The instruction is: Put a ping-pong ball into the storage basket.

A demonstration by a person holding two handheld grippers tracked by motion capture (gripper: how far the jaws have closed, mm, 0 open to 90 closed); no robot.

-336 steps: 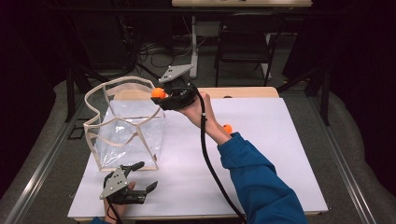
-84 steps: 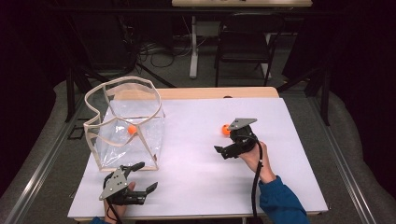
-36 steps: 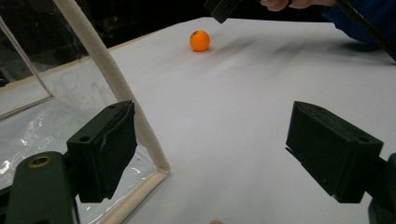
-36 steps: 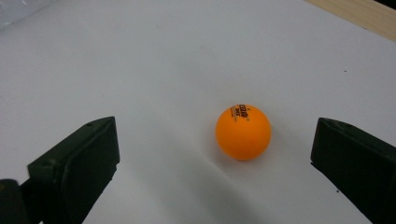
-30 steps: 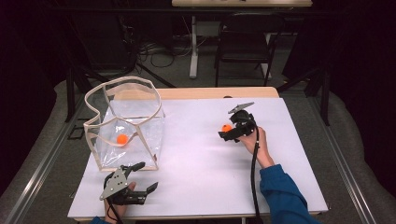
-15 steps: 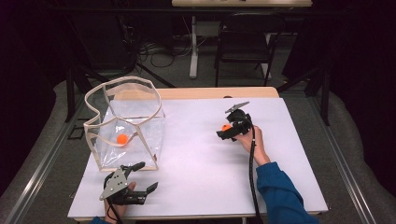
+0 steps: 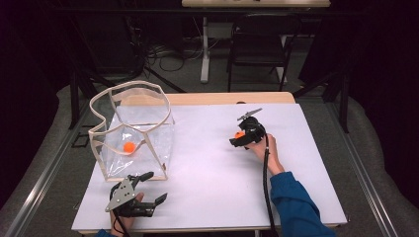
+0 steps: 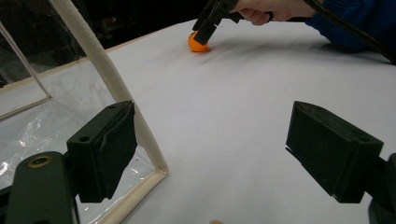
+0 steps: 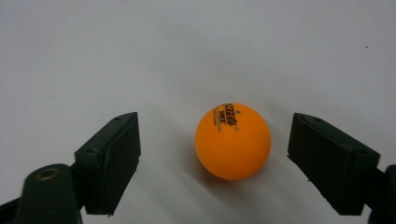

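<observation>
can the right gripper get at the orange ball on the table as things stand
Probably yes: the orange ball lies on the white table between the right gripper's jaws, which have just been closing, with gaps on both sides and nothing in the way.

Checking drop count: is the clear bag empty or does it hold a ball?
Not empty. One orange ball lies inside the clear bag, on its bottom, in the high view.

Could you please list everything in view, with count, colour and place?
balls: 2, orange; one on the table between the right gripper's jaws, untouched, one inside the bag.
bag: 1, clear with cream trim, table's left side.
table: 1, white top.
chair: 1, dark, beyond the table.
left gripper: 1, black, open, near left edge beside the bag.
right gripper: 1, black, jaws just been closing around the ball, gaps remain.
sleeve: 1, blue, right arm.
</observation>
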